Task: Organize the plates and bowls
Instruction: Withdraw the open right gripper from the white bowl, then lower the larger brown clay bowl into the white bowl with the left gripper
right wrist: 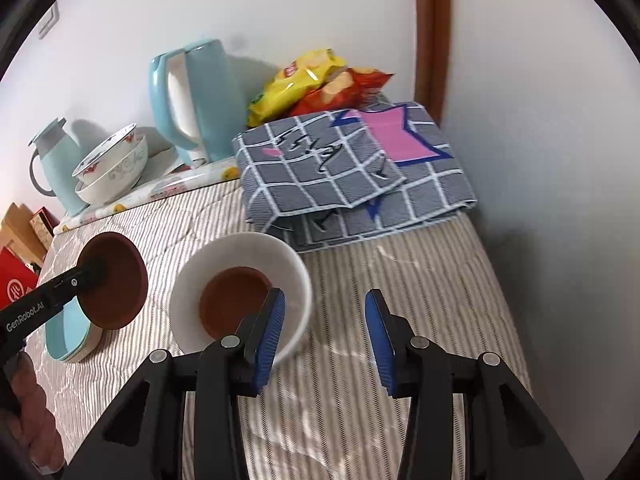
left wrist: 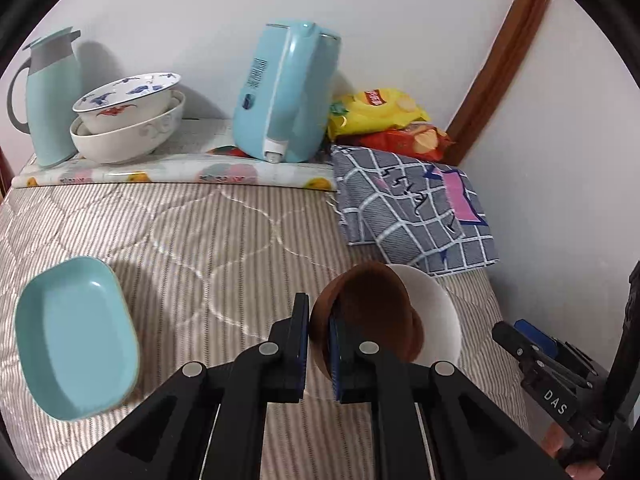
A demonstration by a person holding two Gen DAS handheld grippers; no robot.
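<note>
My left gripper (left wrist: 319, 344) is shut on the rim of a small brown bowl (left wrist: 366, 300) and holds it above the striped bed cover; it also shows in the right wrist view (right wrist: 116, 284). A white bowl (right wrist: 288, 268) stands on the cover with a second brown bowl (right wrist: 232, 304) inside it. In the left wrist view the white bowl (left wrist: 436, 320) is just right of the held one. My right gripper (right wrist: 324, 332) is open and empty, its left finger over the white bowl's near rim. A light blue dish (left wrist: 76, 336) lies at the left.
Two stacked patterned bowls (left wrist: 128, 120), a teal jug (left wrist: 48, 92) and a light blue kettle (left wrist: 284, 92) stand on a fruit-print mat by the wall. Snack bags (left wrist: 380, 116) and a folded grey checked cloth (left wrist: 412, 208) lie at the back right. A white wall is at the right.
</note>
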